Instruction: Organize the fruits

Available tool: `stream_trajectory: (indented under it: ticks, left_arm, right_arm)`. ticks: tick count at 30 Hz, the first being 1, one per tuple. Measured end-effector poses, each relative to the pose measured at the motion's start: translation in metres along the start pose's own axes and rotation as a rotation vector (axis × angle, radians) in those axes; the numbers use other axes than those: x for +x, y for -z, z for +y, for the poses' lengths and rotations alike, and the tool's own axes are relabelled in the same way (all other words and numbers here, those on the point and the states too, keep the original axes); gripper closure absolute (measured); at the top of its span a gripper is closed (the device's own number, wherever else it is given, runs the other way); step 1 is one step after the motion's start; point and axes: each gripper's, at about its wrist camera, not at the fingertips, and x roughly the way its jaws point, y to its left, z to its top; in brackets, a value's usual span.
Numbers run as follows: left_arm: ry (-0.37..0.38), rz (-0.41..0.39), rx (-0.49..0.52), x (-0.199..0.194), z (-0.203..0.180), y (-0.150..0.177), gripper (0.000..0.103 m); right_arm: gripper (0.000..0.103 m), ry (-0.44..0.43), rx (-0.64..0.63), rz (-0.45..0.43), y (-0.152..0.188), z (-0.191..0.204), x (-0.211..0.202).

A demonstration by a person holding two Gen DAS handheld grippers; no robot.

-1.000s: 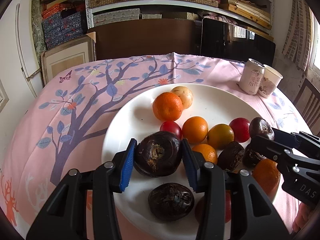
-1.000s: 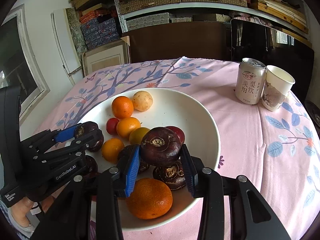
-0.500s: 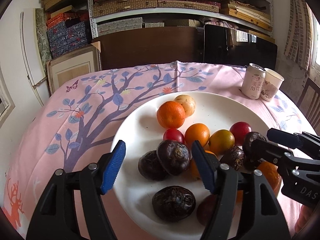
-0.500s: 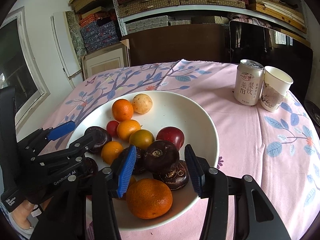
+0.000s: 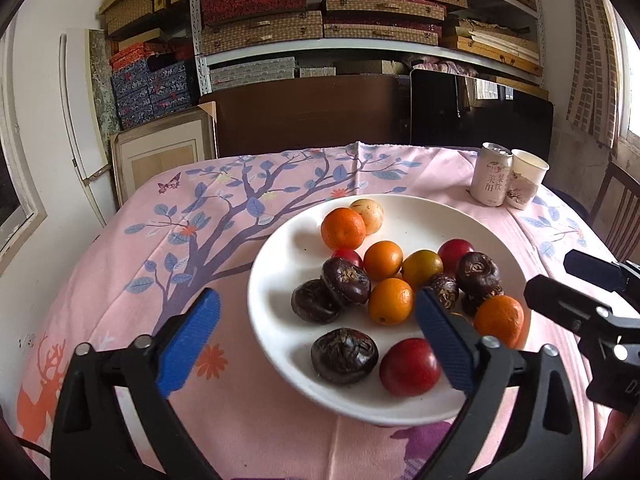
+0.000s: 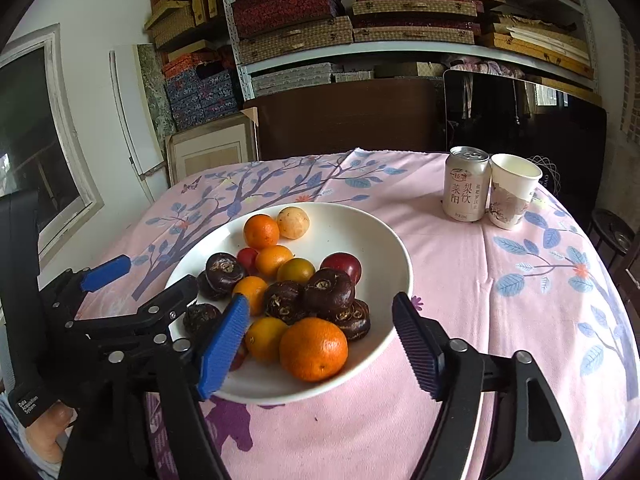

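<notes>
A white plate (image 5: 280,264) (image 6: 384,240) holds oranges, red plums and dark brown water chestnuts. In the left wrist view my left gripper (image 5: 316,328) is open and empty, drawn back above the plate's near left edge, with two dark chestnuts (image 5: 346,282) lying between and beyond its fingers. In the right wrist view my right gripper (image 6: 320,328) is open and empty over the plate's near edge, above a large orange (image 6: 313,349) and a pile of dark chestnuts (image 6: 329,295). The left gripper also shows at the left of the right wrist view (image 6: 148,286).
A drink can (image 6: 466,184) and a paper cup (image 6: 512,190) stand on the pink tree-print tablecloth (image 6: 500,280) at the far right. A dark wooden chair back and shelves with boxes stand behind the table.
Both grippers opened and let go of their dark chestnuts onto the plate, then pulled back and up from the fruit.
</notes>
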Motion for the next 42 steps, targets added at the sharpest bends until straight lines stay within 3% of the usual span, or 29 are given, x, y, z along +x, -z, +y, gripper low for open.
stream_trajectory:
  ticks: [5, 10, 12, 15, 18, 21, 28, 32, 42]
  left_arm:
    - [0.004, -0.001, 0.017, -0.023, -0.002, 0.018, 0.005]
    - [-0.017, 0.021, 0.032, -0.038, -0.003, 0.04, 0.005]
    - [-0.052, 0.021, 0.044, -0.044, -0.004, 0.045, 0.005]
    - [-0.126, -0.009, 0.071, -0.057, -0.009, 0.048, 0.005]
    - [-0.063, -0.037, 0.076, -0.07, -0.012, 0.05, 0.005]
    - [-0.001, -0.048, 0.073, -0.076, -0.015, 0.049, 0.005]
    - [0.034, -0.011, 0.059, -0.072, -0.016, 0.048, 0.005]
    - [0.086, -0.011, 0.027, -0.072, -0.012, 0.049, 0.005]
    - [0.116, -0.003, -0.026, -0.069, -0.004, 0.048, 0.005]
  right_arm:
    - [0.005, 0.068, -0.053, -0.059, 0.025, 0.009, -0.029]
    - [0.004, 0.137, -0.044, -0.058, 0.046, 0.007, -0.05]
    - [0.004, 0.11, 0.0, -0.039, 0.054, -0.003, -0.054]
    - [0.004, 0.03, 0.058, -0.095, 0.065, -0.016, -0.065]
    - [0.004, 0.036, 0.074, -0.125, 0.067, -0.018, -0.069]
    - [0.004, 0.04, 0.052, -0.099, 0.066, -0.013, -0.063]
    - [0.004, 0.092, 0.04, -0.042, 0.07, -0.011, -0.054]
    - [0.004, 0.078, 0.044, -0.023, 0.071, -0.011, -0.051]
    - [0.004, 0.077, 0.043, 0.003, 0.073, -0.01, -0.048]
